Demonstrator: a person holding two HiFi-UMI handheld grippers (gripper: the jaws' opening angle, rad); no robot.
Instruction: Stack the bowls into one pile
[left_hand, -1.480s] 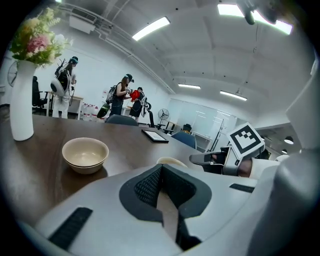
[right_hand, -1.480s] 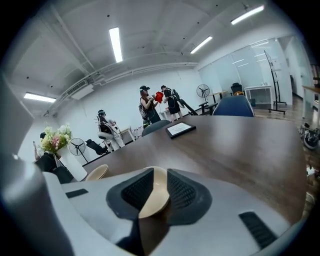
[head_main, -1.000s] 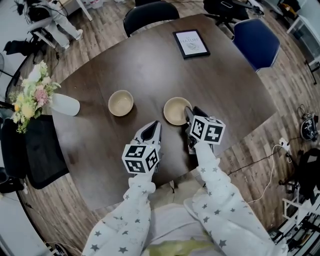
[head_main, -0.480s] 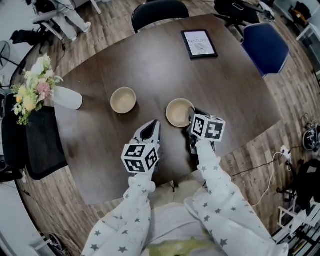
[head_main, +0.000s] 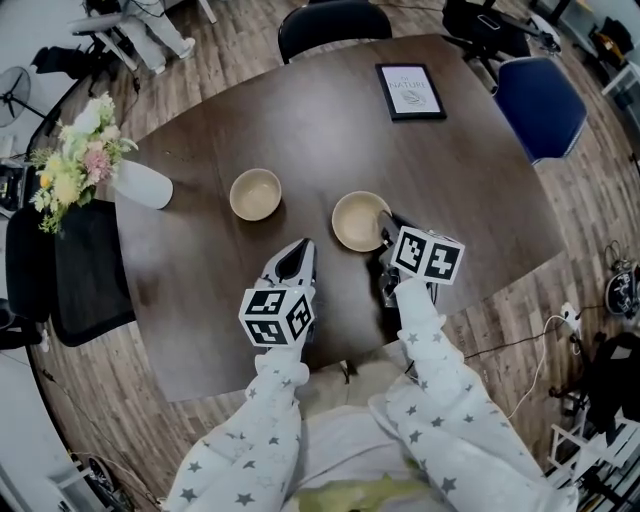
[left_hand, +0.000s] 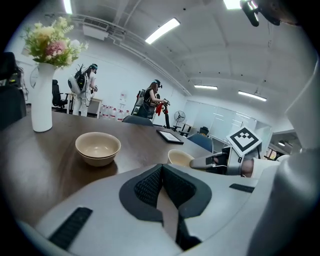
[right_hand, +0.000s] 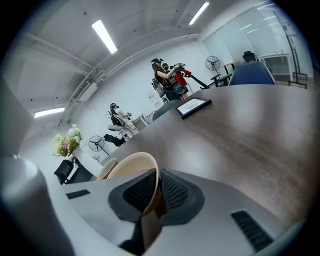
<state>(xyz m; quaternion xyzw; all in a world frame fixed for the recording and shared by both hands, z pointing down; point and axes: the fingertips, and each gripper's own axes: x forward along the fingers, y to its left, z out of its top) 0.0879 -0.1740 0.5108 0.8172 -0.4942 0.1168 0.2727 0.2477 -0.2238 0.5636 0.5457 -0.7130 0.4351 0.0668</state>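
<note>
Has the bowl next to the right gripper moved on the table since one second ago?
No. The bowl still lies equally far from the other bowl and the vase; the right gripper has just been closing on its rim.

Smooth matt bowls (head_main: 361, 220) on a dark, faintly glossy wood-grain table (head_main: 320, 120)

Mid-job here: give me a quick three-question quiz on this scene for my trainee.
1. True or false: the right claw grips the near bowl by its rim.
2. Between the left claw's jaws is: A) a bowl B) nothing C) a spoon
3. Fill in: the other bowl sits between the near bowl and the white ____.
Key: 1 true, its jaws have just been closing on that rim; 2 B; 3 vase.
</note>
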